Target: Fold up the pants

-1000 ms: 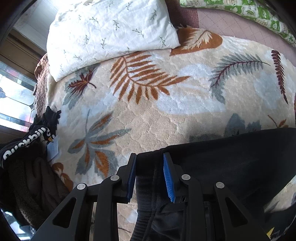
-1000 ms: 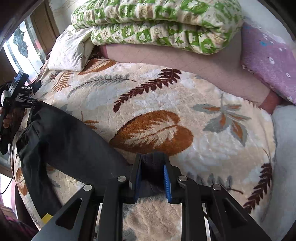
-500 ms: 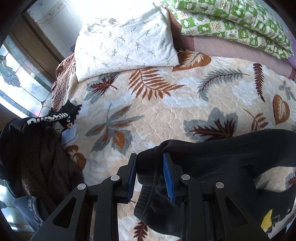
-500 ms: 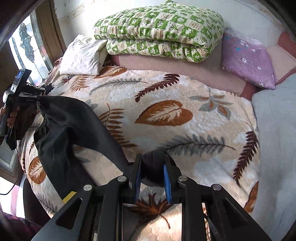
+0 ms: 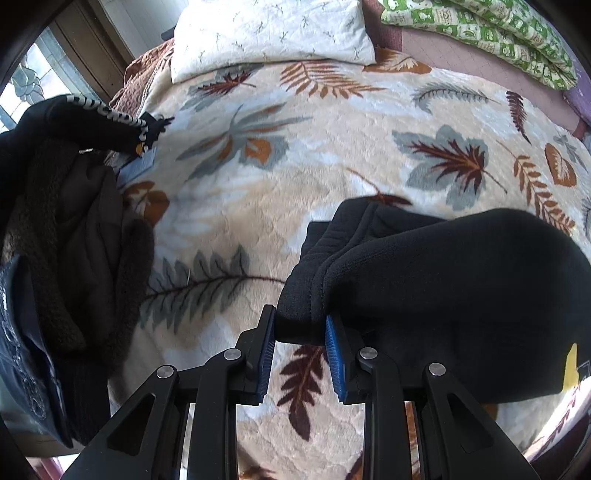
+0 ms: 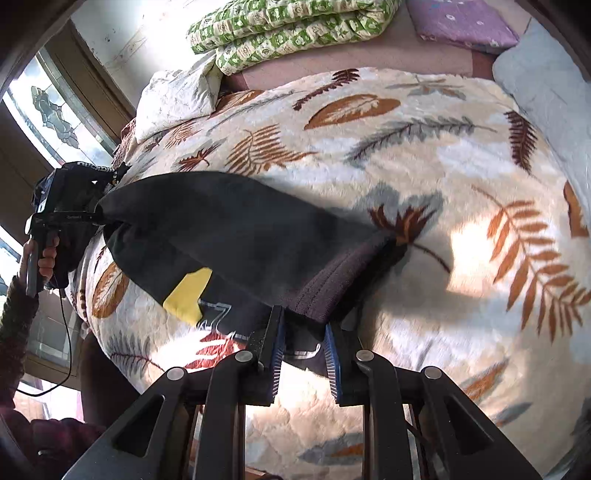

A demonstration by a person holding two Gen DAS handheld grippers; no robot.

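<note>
Black pants (image 5: pixel 443 288) with a yellow patch hang lifted above the leaf-patterned blanket (image 5: pixel 295 155), stretched between both grippers. My left gripper (image 5: pixel 299 325) is shut on the ribbed hem at one end. My right gripper (image 6: pixel 303 328) is shut on the ribbed band at the other end; the pants (image 6: pixel 229 229) run from it left to the left gripper (image 6: pixel 66 218), held in a hand at the bed's left edge. The yellow patch (image 6: pixel 188 291) hangs on the lower layer.
A pile of dark clothes (image 5: pixel 62 229) lies at the bed's left edge. A white pillow (image 5: pixel 269 29), a green checked quilt (image 6: pixel 288 26) and a purple cushion (image 6: pixel 461 22) sit at the head of the bed. A window (image 6: pixel 48 114) is left.
Both grippers have lifted the pants higher off the blanket and drawn them back toward the near edge. The pants are now doubled over and hang in the air between the grippers.
</note>
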